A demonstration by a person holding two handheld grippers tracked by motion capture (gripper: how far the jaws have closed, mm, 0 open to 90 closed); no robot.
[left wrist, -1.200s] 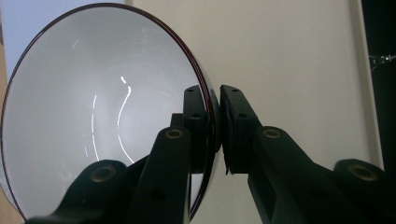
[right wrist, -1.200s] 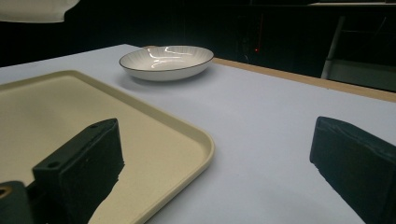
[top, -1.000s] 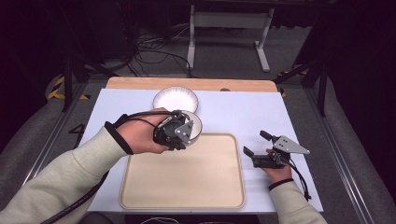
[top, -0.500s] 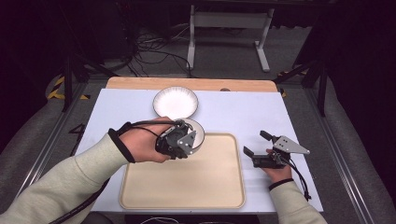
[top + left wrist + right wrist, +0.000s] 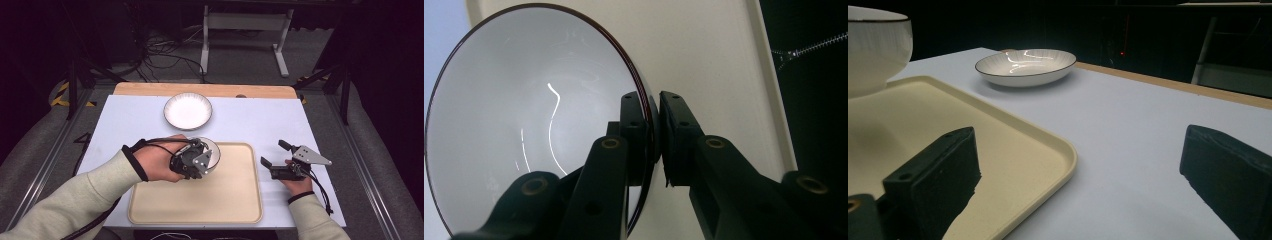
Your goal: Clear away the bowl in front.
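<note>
A white bowl [image 5: 213, 152] with a dark rim is tilted over the far left corner of the cream tray [image 5: 200, 205]. My left gripper [image 5: 196, 161] is shut on its rim. In the left gripper view the jaws [image 5: 655, 107] pinch the bowl's wall [image 5: 524, 125], one inside and one outside, with the tray [image 5: 714, 60] behind. My right gripper [image 5: 274, 153] rests open on the white table just right of the tray, holding nothing. Its view has the open jaws [image 5: 1080, 145] astride the tray's corner [image 5: 1013, 145] and the bowl [image 5: 878, 45] at far left.
A white ribbed plate [image 5: 188, 110] sits on the white table cover [image 5: 250, 120] behind the tray, also in the right gripper view [image 5: 1025, 65]. A wooden strip [image 5: 200, 89] edges the far side. Metal stand legs [image 5: 240, 45] and cables lie on the floor beyond.
My left gripper has carried the bowl nearer the person and slightly right, from the table by the plate to over the tray's far left corner. The right gripper has stayed still.
</note>
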